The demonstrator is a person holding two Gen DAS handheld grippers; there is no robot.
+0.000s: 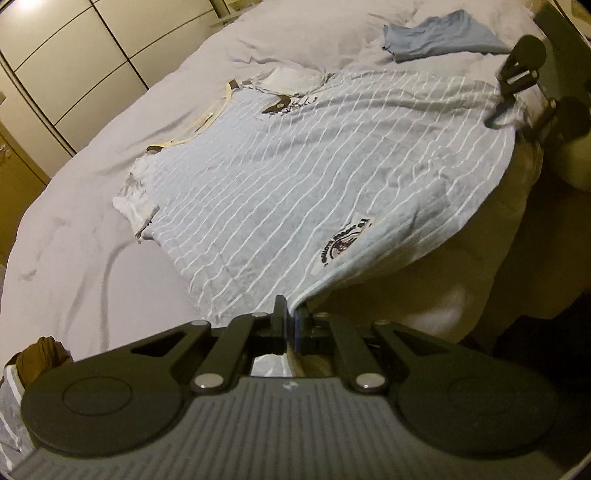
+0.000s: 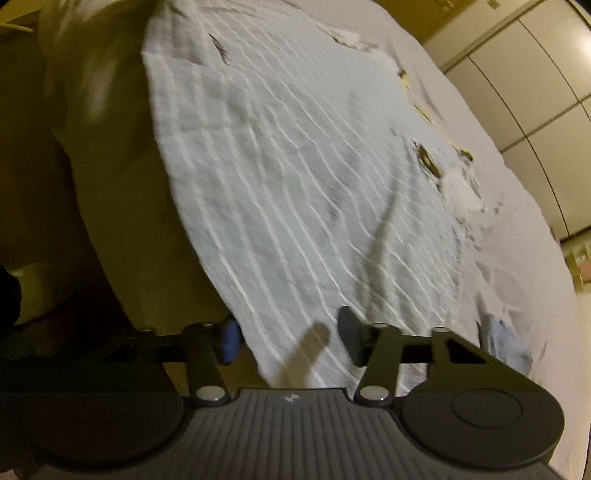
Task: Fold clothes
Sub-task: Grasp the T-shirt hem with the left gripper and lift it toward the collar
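The bed (image 1: 92,229) carries a pale sheet; the striped shirt (image 1: 295,177) lies spread across it, hem hanging over the near edge; a blue garment (image 1: 439,35) lies beyond it, apart from the shirt; the left gripper (image 1: 291,317) is closed on the shirt's hem corner; the right gripper (image 2: 288,338) stands with jaws wide apart around the opposite hem corner, not clamped.

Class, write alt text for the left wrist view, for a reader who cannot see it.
The left gripper, jaws shut, pinches the hem of a pale blue striped shirt spread on a white bed. The right gripper is at the hem's far corner. A folded blue garment lies beyond the shirt.
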